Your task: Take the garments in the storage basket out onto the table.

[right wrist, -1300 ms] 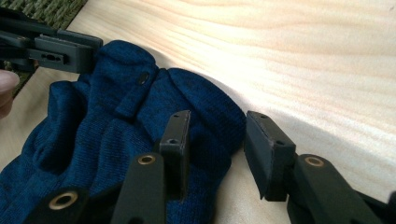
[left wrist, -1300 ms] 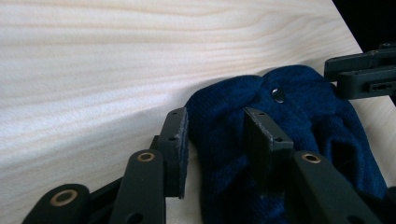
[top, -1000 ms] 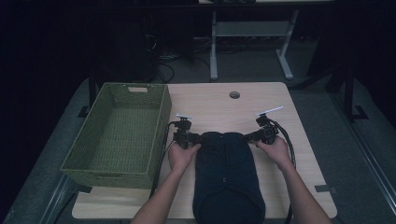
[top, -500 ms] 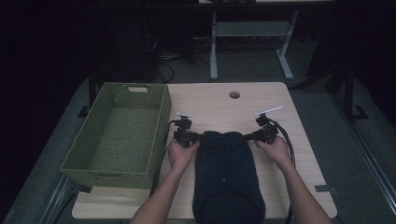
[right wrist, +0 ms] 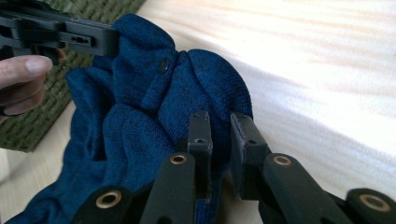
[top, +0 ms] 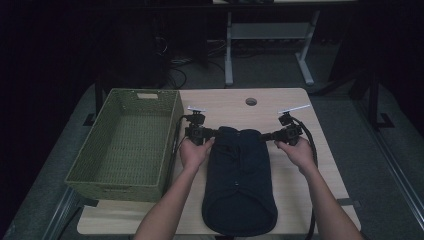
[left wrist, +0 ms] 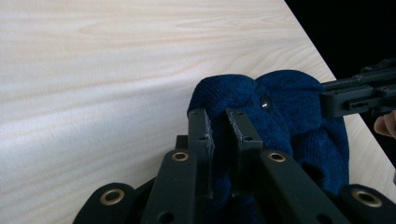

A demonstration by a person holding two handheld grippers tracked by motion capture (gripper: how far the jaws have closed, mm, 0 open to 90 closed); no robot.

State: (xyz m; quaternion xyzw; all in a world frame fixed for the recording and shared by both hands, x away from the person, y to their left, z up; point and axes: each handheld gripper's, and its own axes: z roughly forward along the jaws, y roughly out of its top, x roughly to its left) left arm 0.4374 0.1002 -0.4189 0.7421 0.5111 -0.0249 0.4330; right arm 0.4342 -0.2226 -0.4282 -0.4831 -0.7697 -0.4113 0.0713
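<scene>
Since the earlier frame I have drawn both grippers inward, their jaws closing. The navy knit sweater (top: 239, 182) lies lengthwise from the table's (top: 300, 197) near edge to mid-table. My left gripper (top: 214, 133) and right gripper (top: 265, 136) each pinch a far corner; green wicker basket (top: 125, 145) on the left edge.

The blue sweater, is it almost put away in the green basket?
Not yet. Done so far: the blue sweater lies folded into a long bundle on the table. In hand: the left tool and the right tool each pinch a far corner of the knit, which shows between the jaws in both gripper views. Left, probably: carrying it over to the green basket, which holds nothing yet.
</scene>
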